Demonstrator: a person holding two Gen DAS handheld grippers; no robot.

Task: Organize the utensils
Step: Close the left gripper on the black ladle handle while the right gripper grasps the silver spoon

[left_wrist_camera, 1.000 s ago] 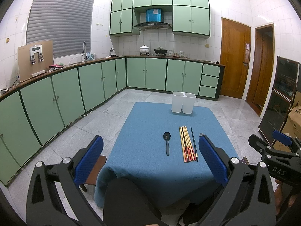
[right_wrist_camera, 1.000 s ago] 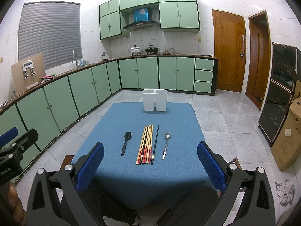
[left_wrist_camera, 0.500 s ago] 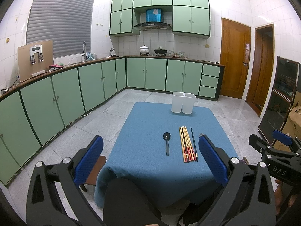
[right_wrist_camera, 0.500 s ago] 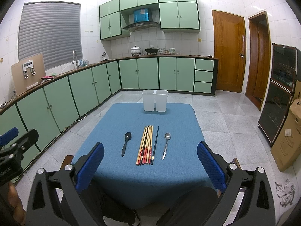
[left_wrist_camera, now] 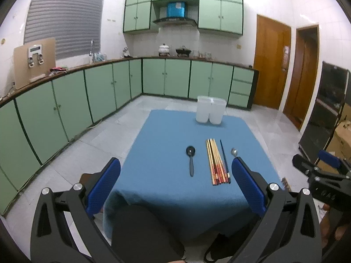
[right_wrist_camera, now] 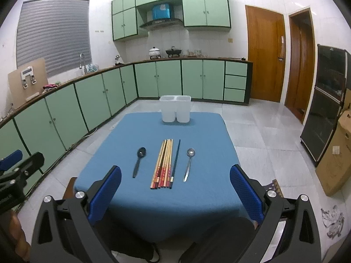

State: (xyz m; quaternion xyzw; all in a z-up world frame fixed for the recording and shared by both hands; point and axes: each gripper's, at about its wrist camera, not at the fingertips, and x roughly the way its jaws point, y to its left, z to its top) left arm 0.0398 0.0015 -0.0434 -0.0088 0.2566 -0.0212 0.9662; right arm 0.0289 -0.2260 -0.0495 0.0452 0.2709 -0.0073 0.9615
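**Utensils laid out on the table, both grippers spread and empty**

Left wrist view. The left gripper point(left_wrist_camera: 175, 184) hangs short of the near edge of the table point(left_wrist_camera: 153, 144), its blue-padded fingers point(left_wrist_camera: 103, 188) spread wide with nothing between them. On the blue cloth lie, from left to right, a black spoon point(left_wrist_camera: 190, 160), a bundle of chopsticks point(left_wrist_camera: 216, 162), one dark chopstick point(left_wrist_camera: 224, 159) just beside the bundle, and a metal spoon point(left_wrist_camera: 233, 151) whose handle is hidden behind the right-hand finger. All lie lengthwise, pointing toward the far edge. A white two-compartment holder point(left_wrist_camera: 211, 112) stands upright near the far edge, well apart from the utensils. The right gripper point(left_wrist_camera: 316, 164) shows at the right margin, beyond the table's side. Green cabinets point(left_wrist_camera: 175, 79) line the walls behind.

Right wrist view. The right gripper point(right_wrist_camera: 175, 192) is likewise held before the near table edge point(right_wrist_camera: 197, 197), fingers point(right_wrist_camera: 246, 194) wide apart and holding nothing. The row is fully visible here: black spoon point(right_wrist_camera: 138, 161), chopsticks point(right_wrist_camera: 162, 164), dark chopstick point(right_wrist_camera: 176, 160), metal spoon point(right_wrist_camera: 189, 163), each apart from its neighbour except the dark chopstick, which lies close against the bundle. The holder point(right_wrist_camera: 175, 111) stands at the far edge, centred behind the row. Part of the left gripper point(right_wrist_camera: 17, 171) appears at the left margin, off the table. A cardboard box point(right_wrist_camera: 335, 153) stands on the floor at right.
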